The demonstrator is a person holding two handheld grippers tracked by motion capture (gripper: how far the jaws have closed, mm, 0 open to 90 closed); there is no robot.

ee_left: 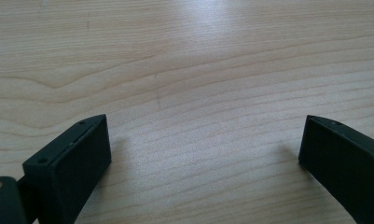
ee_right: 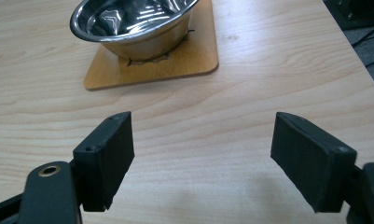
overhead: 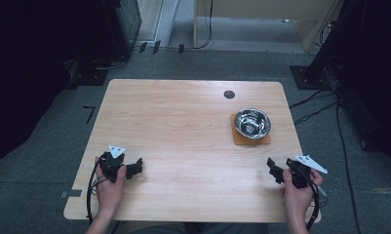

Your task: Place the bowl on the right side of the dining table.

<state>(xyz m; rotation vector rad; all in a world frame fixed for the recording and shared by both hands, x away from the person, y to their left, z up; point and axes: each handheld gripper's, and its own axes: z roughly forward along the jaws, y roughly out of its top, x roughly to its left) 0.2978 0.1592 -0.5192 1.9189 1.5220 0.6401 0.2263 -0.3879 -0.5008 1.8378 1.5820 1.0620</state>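
The counter (overhead: 183, 126) has a light wooden top with rounded corners and a small round dark hole (overhead: 229, 94) near its far edge. It stands on a grey carpet floor (overhead: 51, 146). Black cables (overhead: 324, 105) lie on the floor at the right. Light wooden furniture (overhead: 261, 19) stands far behind, and dark equipment (overhead: 47, 39) at the far left.

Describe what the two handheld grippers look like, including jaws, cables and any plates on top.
Both the left gripper and the right gripper are black, each topped by a pale grey three-cornered plate with small holes. A black cable trails back from each past the bare forearm; no sleeves show. Up close, the jaws are flat, blocky black pads with small screw holes, and a brass-coloured ring sits at the hinge.
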